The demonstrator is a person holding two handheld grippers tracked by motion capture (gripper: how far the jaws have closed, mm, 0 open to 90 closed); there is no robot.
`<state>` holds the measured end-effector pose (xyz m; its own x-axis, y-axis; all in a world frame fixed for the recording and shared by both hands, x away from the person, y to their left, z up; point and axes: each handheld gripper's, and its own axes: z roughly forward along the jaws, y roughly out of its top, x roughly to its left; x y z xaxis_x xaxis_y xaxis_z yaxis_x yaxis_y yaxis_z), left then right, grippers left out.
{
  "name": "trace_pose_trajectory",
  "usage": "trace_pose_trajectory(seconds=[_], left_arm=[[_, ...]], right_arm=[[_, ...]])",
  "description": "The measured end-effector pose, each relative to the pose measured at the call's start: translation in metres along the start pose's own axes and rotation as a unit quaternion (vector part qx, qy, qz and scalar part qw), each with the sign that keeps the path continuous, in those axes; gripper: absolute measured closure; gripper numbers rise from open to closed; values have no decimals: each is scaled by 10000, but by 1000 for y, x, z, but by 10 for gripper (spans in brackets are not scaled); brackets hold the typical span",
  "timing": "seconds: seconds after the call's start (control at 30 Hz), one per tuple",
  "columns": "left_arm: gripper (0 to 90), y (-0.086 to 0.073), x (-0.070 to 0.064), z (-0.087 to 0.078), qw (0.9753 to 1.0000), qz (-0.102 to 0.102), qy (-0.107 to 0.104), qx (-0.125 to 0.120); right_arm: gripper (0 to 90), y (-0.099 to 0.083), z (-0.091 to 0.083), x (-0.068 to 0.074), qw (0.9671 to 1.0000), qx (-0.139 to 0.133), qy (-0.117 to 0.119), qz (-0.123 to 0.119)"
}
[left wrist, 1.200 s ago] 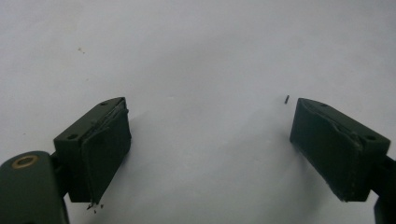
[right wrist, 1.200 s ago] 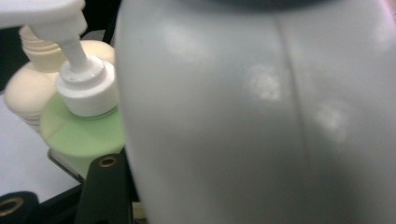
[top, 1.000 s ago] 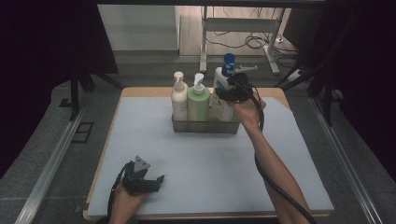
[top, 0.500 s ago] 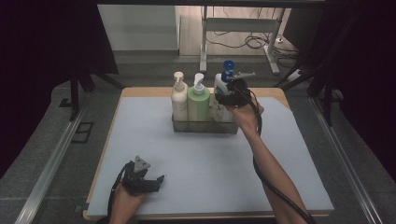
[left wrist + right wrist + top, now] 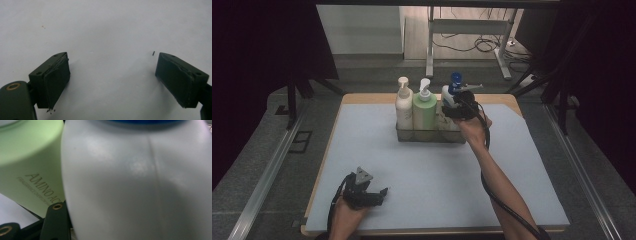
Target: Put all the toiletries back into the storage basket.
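White bottle [image 5: 447,96] lower in rack [image 5: 427,135] now (right claw [image 5: 460,107] clamping); left claw [image 5: 110,82] wide.

Three bottles [image 5: 424,107] stand side by side in a tray [image 5: 430,135] at the back of the worktop [image 5: 432,175].

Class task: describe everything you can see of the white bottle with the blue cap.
The white bottle with the blue cap stands upright at the right end of the clear basket, beside the green pump bottle. Its body looks like smooth, matte plastic with a faint vertical seam. The right tool is pressed against its side; whether it grips cannot be told.
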<state>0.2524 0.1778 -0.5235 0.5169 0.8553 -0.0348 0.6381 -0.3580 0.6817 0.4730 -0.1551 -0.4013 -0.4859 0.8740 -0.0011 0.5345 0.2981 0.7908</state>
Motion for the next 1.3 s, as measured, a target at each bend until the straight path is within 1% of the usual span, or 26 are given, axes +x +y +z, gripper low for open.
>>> trace_pose_trajectory(seconds=[0.13, 0.2, 0.37, 0.4, 0.43, 0.47, 0.53, 0.57, 0.63, 0.67, 0.73, 0.8, 0.93, 1.0, 1.13, 1.2, 1.23, 1.3], left_arm=[[121, 0, 0, 0, 10000, 0, -1, 2], [121, 0, 0, 0, 10000, 0, -2, 2], [121, 0, 0, 0, 10000, 3, 4, 0], [121, 0, 0, 0, 10000, 3, 4, 2], [121, 0, 0, 0, 10000, 3, 4, -1], [121, 0, 0, 0, 10000, 3, 3, 0], [121, 0, 0, 0, 10000, 2, 4, 1], [121, 0, 0, 0, 10000, 2, 2, 0], [121, 0, 0, 0, 10000, 3, 2, 1], [121, 0, 0, 0, 10000, 4, 3, 2], [121, 0, 0, 0, 10000, 3, 3, 1], [121, 0, 0, 0, 10000, -1, -1, -2], [121, 0, 0, 0, 10000, 0, 0, -3], [121, 0, 0, 0, 10000, -1, -1, -1], [121, 0, 0, 0, 10000, 1, -2, 4], [121, 0, 0, 0, 10000, 1, 1, 2], [121, 0, 0, 0, 10000, 0, 0, 4], [121, 0, 0, 0, 10000, 1, 2, 3]], right_arm=[[399, -3, 3, 1, 10000, 24, 0, 22], [397, -5, 3, 2, 10000, -18, 1, 42], [388, -5, 3, 1, 10000, -1, 39, 22], [383, -5, 3, 0, 10000, -21, 52, -15], [364, -6, 3, 0, 9999, -59, 122, -26], [320, -6, 3, -2, 9996, -120, 250, 8], [304, -6, 2, -2, 9995, -123, 296, 6], [292, -5, 2, -3, 9994, -104, 337, -34], [286, -5, 1, -3, 9993, -80, 346, -96], [285, -5, 0, -2, 9994, -66, 306, -169], [285, -6, -1, -1, 9993, -51, 309, -182], [285, -8, -3, -1, 9993, -37, 272, -250], [285, -12, -5, -2, 9992, 12, 290, -269], [286, -15, -7, -3, 9991, 41, 313, -291], [304, -22, -13, -6, 9989, 28, 395, -255], [323, -25, -15, -7, 9988, 48, 404, -287], [349, -28, -19, -8, 9986, 59, 446, -271], [356, -29, -20, -9, 9985, 65, 466, -264]])
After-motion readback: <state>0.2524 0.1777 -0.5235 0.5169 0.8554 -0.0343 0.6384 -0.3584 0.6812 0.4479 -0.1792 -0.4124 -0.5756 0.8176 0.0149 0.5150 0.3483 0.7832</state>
